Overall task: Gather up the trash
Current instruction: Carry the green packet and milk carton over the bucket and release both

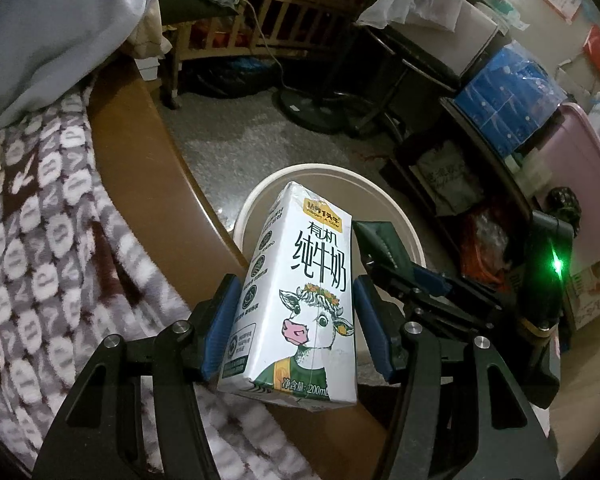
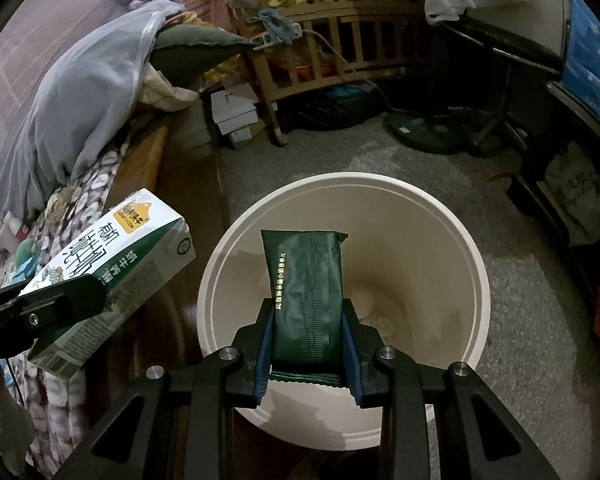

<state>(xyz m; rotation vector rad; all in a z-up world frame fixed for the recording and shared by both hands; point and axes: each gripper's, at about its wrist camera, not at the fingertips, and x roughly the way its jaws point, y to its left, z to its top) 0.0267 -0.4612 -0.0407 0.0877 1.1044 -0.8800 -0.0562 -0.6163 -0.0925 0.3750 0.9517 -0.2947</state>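
My left gripper (image 1: 296, 312) is shut on a white milk carton (image 1: 300, 292) with a cow picture, held upright above the bed's edge, left of the bin. The carton also shows in the right wrist view (image 2: 112, 276), with the left gripper (image 2: 56, 308) around it. My right gripper (image 2: 308, 344) is shut on a dark green wrapper (image 2: 306, 292), held directly over the open mouth of the white round bin (image 2: 452, 220). In the left wrist view the right gripper (image 1: 404, 280) and the green wrapper (image 1: 380, 240) hang over the bin's rim (image 1: 384, 196).
A bed with a patterned blanket (image 1: 48, 240) and wooden edge (image 1: 140, 168) lies on the left. A wooden crib (image 2: 332, 24), a fan base (image 2: 424, 128), shoe boxes (image 2: 236, 116) and cluttered shelves (image 1: 480, 184) ring the grey floor (image 2: 520, 320).
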